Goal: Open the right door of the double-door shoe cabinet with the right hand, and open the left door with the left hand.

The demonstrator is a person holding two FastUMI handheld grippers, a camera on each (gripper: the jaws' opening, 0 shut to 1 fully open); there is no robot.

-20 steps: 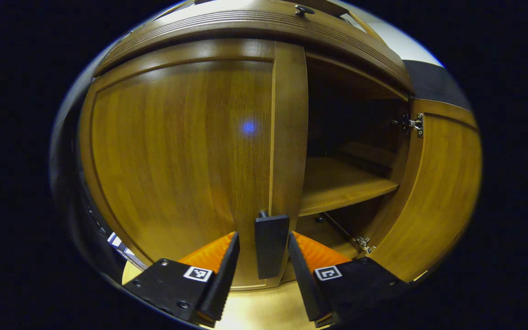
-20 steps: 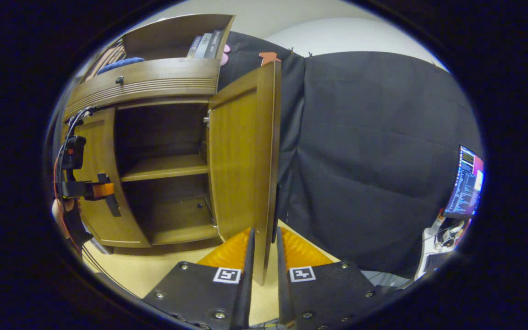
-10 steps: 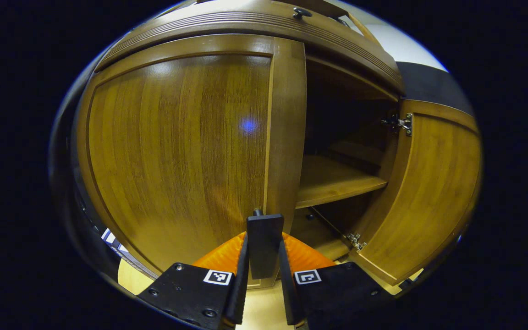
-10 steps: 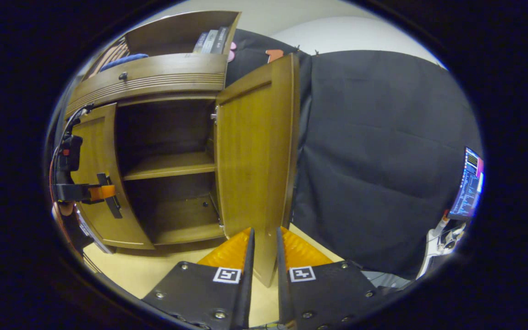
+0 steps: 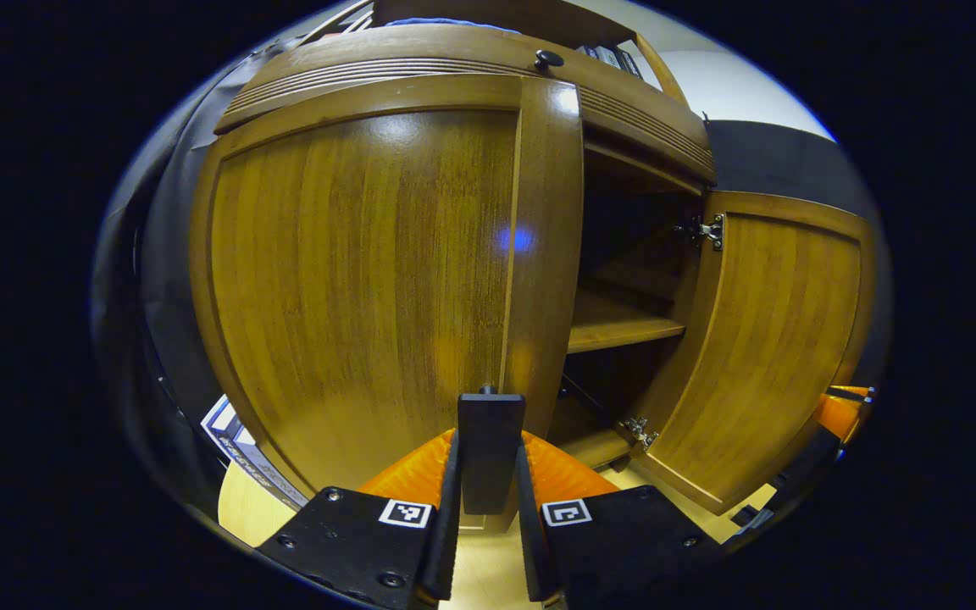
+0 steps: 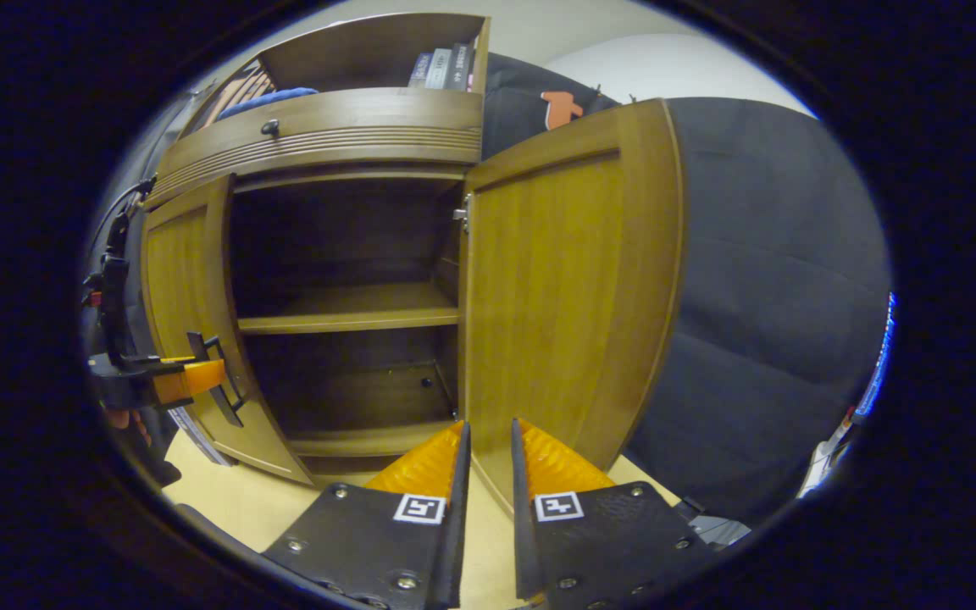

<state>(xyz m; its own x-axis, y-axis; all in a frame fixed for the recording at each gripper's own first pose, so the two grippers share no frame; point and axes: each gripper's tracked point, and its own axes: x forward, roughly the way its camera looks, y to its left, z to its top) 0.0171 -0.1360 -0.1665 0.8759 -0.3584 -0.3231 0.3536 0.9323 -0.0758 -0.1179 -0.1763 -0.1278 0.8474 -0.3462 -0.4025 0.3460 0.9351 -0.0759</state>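
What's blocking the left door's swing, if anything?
Nothing visible. The left claw is shut on the left door's handle. The left door is barely ajar. The right door hangs wide open.

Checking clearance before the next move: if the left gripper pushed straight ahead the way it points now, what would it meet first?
Likely the left door: the left gripper is already shut on that door's handle, with the door panel right behind it.
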